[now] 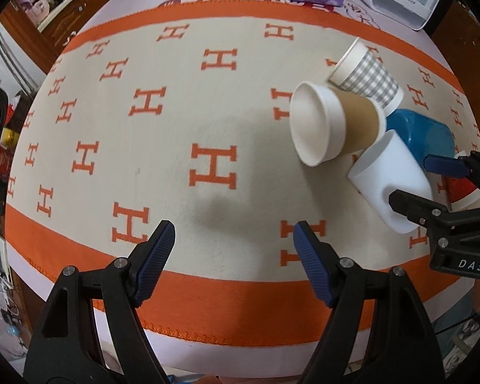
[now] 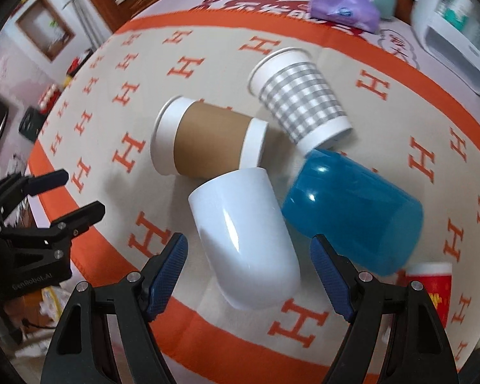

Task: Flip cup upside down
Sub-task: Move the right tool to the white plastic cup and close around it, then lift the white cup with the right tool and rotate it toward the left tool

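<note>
Several cups stand upside down in a cluster on the orange and cream blanket (image 2: 112,147). A glossy white cup (image 2: 244,240) is nearest my right gripper (image 2: 249,256), which is open with its fingers on either side of the cup's lower end, not touching. Behind it are a brown-sleeved paper cup (image 2: 208,142), a grey-checked paper cup (image 2: 300,96) and a blue plastic cup (image 2: 352,211). A red cup (image 2: 428,288) is at the right. My left gripper (image 1: 233,243) is open and empty over bare blanket, left of the cups (image 1: 390,179).
A purple tissue pack (image 2: 345,9) and a white plastic organizer (image 2: 454,32) sit at the table's far edge. The blanket's orange border (image 1: 208,300) runs along the near edge. Wooden furniture (image 1: 48,16) stands beyond the table at the left.
</note>
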`<action>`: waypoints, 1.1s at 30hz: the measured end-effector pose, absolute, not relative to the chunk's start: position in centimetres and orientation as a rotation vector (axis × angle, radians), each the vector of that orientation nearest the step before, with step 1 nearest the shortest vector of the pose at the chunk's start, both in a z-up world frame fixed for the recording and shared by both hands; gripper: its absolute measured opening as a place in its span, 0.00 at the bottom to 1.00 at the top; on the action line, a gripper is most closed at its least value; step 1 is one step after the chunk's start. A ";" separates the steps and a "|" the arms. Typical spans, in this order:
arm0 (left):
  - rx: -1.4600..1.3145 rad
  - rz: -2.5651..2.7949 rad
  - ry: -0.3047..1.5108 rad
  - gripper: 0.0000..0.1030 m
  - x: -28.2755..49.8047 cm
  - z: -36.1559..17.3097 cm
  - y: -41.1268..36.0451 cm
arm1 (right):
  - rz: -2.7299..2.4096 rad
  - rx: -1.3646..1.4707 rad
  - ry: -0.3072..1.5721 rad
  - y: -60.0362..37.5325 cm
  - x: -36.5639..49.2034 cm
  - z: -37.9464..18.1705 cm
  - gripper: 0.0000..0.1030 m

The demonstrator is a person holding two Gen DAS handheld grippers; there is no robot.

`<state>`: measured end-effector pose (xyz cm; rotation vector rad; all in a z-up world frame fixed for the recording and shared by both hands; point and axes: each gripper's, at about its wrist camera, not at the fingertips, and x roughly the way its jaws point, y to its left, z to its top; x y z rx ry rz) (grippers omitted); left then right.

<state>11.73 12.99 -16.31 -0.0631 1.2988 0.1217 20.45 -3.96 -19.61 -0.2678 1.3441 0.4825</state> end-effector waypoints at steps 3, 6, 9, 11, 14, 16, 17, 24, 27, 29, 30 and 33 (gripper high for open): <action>-0.076 0.130 1.310 0.72 11.7 -17.0 13.6 | 0.524 -0.328 1.361 -3.1 20.6 -20.7 0.77; -0.086 0.136 1.320 0.72 11.6 -17.3 14.0 | 0.551 -0.392 1.371 -2.0 20.6 -21.7 0.72; -0.091 0.143 1.324 0.72 11.3 -17.6 14.3 | 0.583 -0.426 1.360 -1.3 20.4 -22.2 0.67; -0.092 0.147 1.326 0.72 11.1 -17.5 14.4 | 0.605 -0.454 1.341 -1.0 19.9 -22.2 0.67; -0.090 0.158 1.330 0.72 10.7 -17.5 14.7 | 0.646 -0.525 1.307 -0.3 19.0 -22.1 0.66; -0.084 0.166 1.329 0.72 10.3 -17.3 15.1 | 0.684 -0.560 1.290 0.1 18.3 -21.8 0.66; -0.080 0.172 1.327 0.72 10.1 -17.1 15.3 | 0.715 -0.582 1.273 0.3 17.7 -21.5 0.66; -0.078 0.222 1.322 0.72 7.7 -16.3 16.8 | 0.935 -0.791 1.142 2.4 12.7 -19.9 0.66; -0.088 0.239 1.334 0.72 6.3 -16.3 17.3 | 1.020 -0.907 1.085 3.6 10.0 -20.2 0.66; -0.100 0.248 1.347 0.72 5.3 -16.4 17.5 | 1.063 -0.956 1.053 4.3 8.5 -20.4 0.66; -0.106 0.253 1.352 0.72 4.8 -16.4 17.6 | 1.080 -0.973 1.042 4.6 7.9 -20.5 0.66; -0.118 0.267 1.357 0.72 3.3 -16.7 17.6 | 1.133 -1.040 0.997 5.3 6.1 -20.9 0.66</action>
